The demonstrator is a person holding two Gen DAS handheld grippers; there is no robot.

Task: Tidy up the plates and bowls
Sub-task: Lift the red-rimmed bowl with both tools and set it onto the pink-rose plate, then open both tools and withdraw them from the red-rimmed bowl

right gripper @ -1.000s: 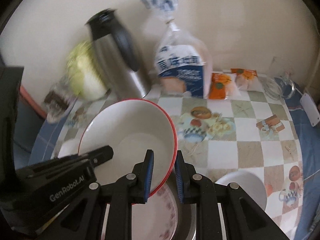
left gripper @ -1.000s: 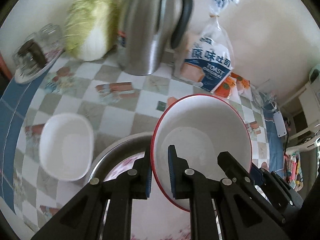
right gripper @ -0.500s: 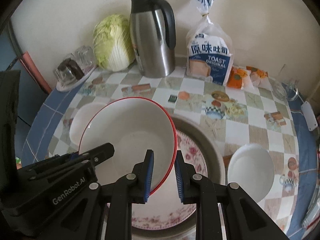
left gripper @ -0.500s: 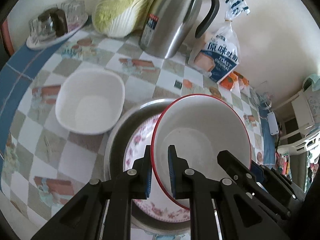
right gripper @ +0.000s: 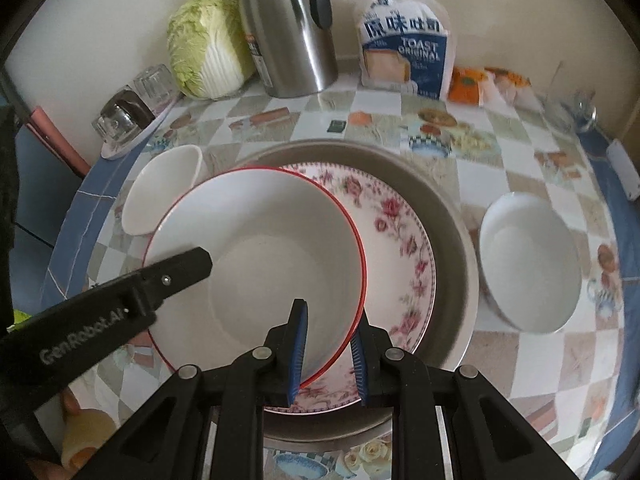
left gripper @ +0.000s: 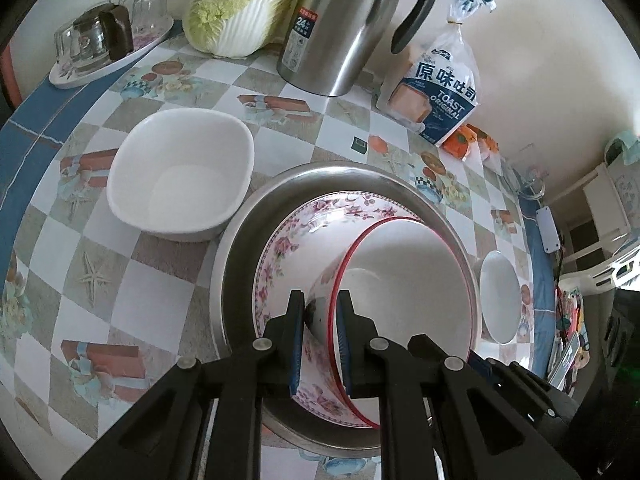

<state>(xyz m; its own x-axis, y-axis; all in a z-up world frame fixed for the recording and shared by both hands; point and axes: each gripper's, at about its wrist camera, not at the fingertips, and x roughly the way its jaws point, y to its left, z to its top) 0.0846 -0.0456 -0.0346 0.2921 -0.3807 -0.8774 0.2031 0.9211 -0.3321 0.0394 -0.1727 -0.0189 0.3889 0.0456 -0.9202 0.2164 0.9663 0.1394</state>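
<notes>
The red-rimmed bowl (right gripper: 256,264) sits on the flowery plate (right gripper: 404,248), and the plate lies inside the big metal pan (right gripper: 448,216). The pan rests on the checked table (left gripper: 120,272).

The left gripper (left gripper: 318,340) has its two fingers on each side of the bowl's rim. The fingers are a little apart, with gaps beside the rim, so the pictures do not tell whether it squeezes the bowl or just stands around it. The right gripper (right gripper: 328,354) is the same: one finger is inside the bowl, one is outside, and it is not clear whether they pinch.

A square white bowl (left gripper: 180,172) stands just beside the pan on one side. A round white bowl (right gripper: 528,264) stands just beside it on the other side.

At the back, near the wall, stand a cabbage (left gripper: 244,4), a metal jug (left gripper: 348,24) and a bag of toast (left gripper: 436,92). Some glasses (left gripper: 96,40) sit on a small tray at the table's edge.
</notes>
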